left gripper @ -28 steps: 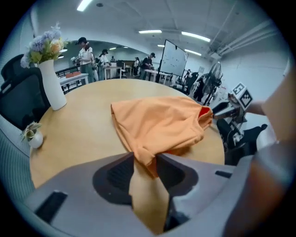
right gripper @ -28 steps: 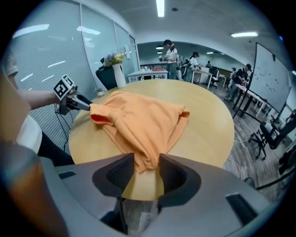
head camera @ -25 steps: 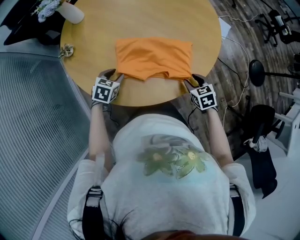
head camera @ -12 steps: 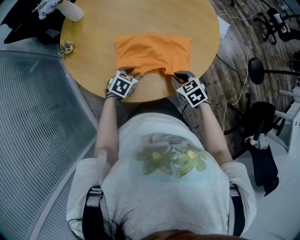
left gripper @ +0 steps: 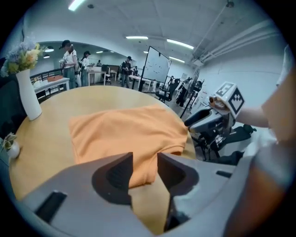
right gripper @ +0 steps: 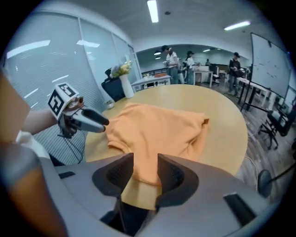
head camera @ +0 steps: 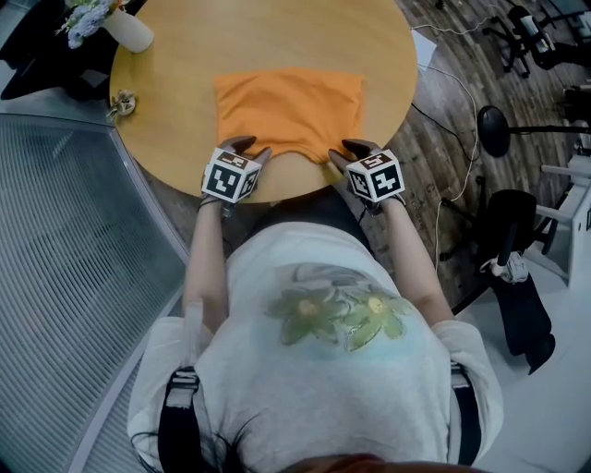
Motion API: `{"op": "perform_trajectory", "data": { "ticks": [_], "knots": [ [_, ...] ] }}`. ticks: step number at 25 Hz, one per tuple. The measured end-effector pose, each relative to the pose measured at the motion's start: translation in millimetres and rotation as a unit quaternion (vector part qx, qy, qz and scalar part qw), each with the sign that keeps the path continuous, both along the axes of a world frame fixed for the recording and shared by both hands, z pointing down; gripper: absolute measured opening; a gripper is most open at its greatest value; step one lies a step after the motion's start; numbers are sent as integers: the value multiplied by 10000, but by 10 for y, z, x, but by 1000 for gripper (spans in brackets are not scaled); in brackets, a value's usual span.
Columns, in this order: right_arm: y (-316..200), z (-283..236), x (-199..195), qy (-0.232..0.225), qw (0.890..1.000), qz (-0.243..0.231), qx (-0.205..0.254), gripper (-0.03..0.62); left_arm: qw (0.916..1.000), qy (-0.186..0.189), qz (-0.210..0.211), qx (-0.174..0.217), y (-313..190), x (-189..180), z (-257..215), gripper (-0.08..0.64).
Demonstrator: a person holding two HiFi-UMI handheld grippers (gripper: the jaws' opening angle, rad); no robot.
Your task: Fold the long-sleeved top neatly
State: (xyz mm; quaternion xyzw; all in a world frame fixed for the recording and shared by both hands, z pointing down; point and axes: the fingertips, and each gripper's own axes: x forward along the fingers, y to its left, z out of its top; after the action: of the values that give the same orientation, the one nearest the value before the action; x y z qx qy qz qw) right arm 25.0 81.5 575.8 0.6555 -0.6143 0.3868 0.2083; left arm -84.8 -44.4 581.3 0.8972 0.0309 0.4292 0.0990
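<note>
The orange long-sleeved top [head camera: 288, 111] lies folded into a rectangle on the round wooden table [head camera: 175, 92]. My left gripper [head camera: 247, 150] hovers at the left part of its near hem, and my right gripper [head camera: 344, 151] at the right part. In the left gripper view the left gripper [left gripper: 144, 157] is open, with the top [left gripper: 125, 129] beyond the gap and untouched by the pads. In the right gripper view the right gripper [right gripper: 145, 159] has just been opening. The top's [right gripper: 157, 129] near edge shows through its gap, and its pads are off the cloth.
A white vase of flowers [head camera: 125, 28] stands at the table's far left, with a small trinket [head camera: 123, 102] on the left rim. A ribbed glass wall runs along the left. Cables, a stool [head camera: 494, 129] and chairs stand on the floor to the right. People stand far behind.
Both grippers have moved from the top's near corners inward along its near hem. The top lies flat as before.
</note>
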Motion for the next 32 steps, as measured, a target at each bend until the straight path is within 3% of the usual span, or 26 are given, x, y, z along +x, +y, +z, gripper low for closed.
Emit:
{"op": "perform_trajectory", "data": {
  "ticks": [2,5,7,10,13,16,19,22,24,27,30,32],
  "knots": [
    [-12,37,252,239,9992,326,5,172,9998,-140,-76,146,-55,38,132,149],
    [24,353,660,564,9950,662,-488,166,9982,-503,-269,203,-202,-10,432,149],
    [106,536,819,198,9911,1057,-785,167,9974,-601,-383,77,-243,-61,539,149],
    [112,497,836,-490,9864,1412,-691,167,9971,-618,-442,-37,-287,-99,579,149],
    [132,368,847,-490,9908,1077,-653,167,9968,-692,-372,119,-401,-64,622,149],
    [136,222,964,-553,9940,804,-496,167,9942,-877,-251,575,-699,11,648,149],
    [89,133,1162,-499,9968,487,-401,167,9835,-1260,-475,1207,-1172,86,645,150],
    [-72,156,1299,-548,9975,85,-430,176,9703,-1615,-988,1505,-1451,91,618,156],
    [-254,147,1368,-562,9971,-210,-464,183,9673,-1410,-1512,1468,-1471,113,411,156],
    [-496,9,1391,-457,9957,-722,-345,187,9626,-764,-2325,1161,-1126,157,-22,156],
    [-754,-113,1369,-144,9925,-1212,13,186,9601,-292,-2653,833,-514,338,-217,156],
    [-847,-21,1284,-120,9872,-1589,-71,186,9624,-107,-2667,510,-57,515,-173,156]
  ]
}}
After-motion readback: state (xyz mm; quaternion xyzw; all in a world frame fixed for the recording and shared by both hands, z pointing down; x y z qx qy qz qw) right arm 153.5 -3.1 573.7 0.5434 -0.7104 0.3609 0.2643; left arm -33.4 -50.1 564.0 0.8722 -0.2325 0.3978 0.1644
